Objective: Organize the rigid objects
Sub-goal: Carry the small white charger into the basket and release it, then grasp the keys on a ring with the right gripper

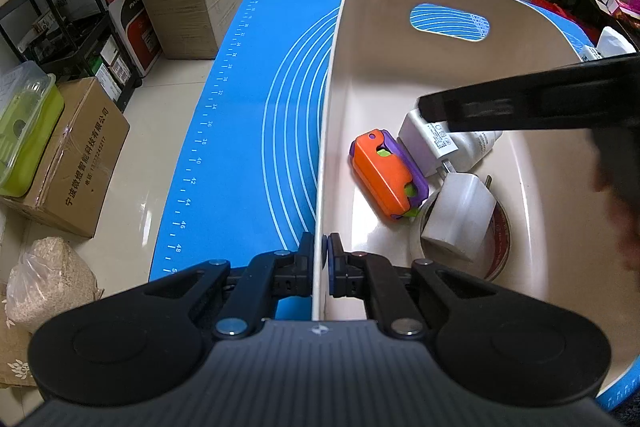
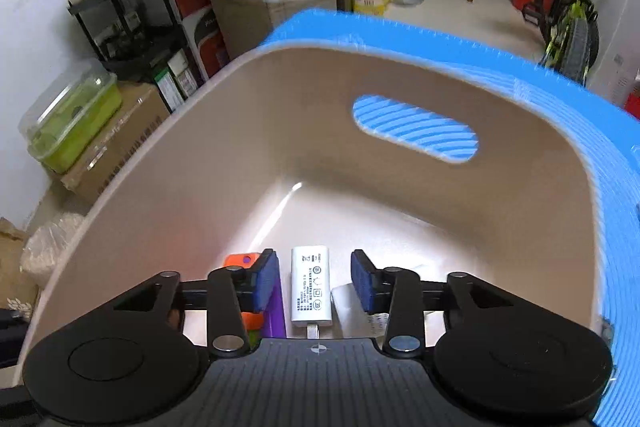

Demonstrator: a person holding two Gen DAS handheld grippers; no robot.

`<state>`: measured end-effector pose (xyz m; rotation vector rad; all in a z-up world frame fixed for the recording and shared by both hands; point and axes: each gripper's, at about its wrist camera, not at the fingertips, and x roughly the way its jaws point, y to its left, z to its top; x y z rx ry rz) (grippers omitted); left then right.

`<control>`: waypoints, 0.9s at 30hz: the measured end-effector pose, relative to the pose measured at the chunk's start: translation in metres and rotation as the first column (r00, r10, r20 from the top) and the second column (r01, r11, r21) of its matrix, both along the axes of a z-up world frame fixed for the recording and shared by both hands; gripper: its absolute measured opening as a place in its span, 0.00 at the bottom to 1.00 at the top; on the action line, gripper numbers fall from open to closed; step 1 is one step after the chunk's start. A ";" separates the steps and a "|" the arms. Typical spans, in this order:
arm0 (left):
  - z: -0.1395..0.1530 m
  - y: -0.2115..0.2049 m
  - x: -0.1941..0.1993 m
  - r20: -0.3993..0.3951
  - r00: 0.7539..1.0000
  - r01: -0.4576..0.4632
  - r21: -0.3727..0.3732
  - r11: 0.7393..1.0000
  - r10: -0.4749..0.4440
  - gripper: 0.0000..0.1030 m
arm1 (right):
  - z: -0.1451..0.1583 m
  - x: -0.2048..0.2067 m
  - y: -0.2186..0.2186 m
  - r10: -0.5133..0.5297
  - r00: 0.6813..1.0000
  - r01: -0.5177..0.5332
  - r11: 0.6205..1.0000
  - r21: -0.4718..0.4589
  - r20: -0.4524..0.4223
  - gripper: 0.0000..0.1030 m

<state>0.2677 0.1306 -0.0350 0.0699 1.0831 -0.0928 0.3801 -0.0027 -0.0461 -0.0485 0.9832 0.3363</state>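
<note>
White charger (image 2: 312,286) is lying in the beige bin (image 2: 400,195), long axis running straight ahead between the right claw's (image 2: 316,281) parted, non-touching jaws; left claw (image 1: 321,254) is pinching the bin's wall.

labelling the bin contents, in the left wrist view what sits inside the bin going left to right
orange and purple toy → white charger with printed label → plain white plug adapter, which lies on a tape roll
</note>
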 end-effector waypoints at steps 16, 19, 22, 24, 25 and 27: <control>-0.001 0.000 0.001 -0.002 1.000 -0.001 0.001 1.000 0.001 0.09 | 0.086 -0.069 -0.126 -0.103 0.965 0.092 0.994 0.054 0.243 0.59; -0.001 -0.001 0.001 -0.001 1.000 -0.001 0.004 1.000 0.001 0.09 | 0.079 -0.079 -0.149 -0.149 0.962 0.141 0.989 0.052 0.228 0.60; -0.001 -0.001 0.001 -0.001 1.000 -0.001 0.004 1.000 0.001 0.09 | 0.061 -0.084 -0.171 -0.207 0.958 0.206 0.978 0.025 0.198 0.60; -0.001 -0.001 0.001 -0.001 1.000 -0.001 0.005 1.000 0.001 0.09 | 0.046 -0.089 -0.182 -0.243 0.954 0.243 0.970 0.021 0.176 0.60; -0.001 -0.002 0.000 -0.001 1.000 -0.001 0.006 1.000 0.001 0.09 | 0.037 -0.092 -0.186 -0.257 0.952 0.258 0.966 0.013 0.167 0.60; -0.002 -0.001 0.000 0.000 1.000 0.000 0.009 1.000 0.000 0.09 | 0.019 -0.095 -0.193 -0.274 0.948 0.282 0.959 -0.028 0.158 0.60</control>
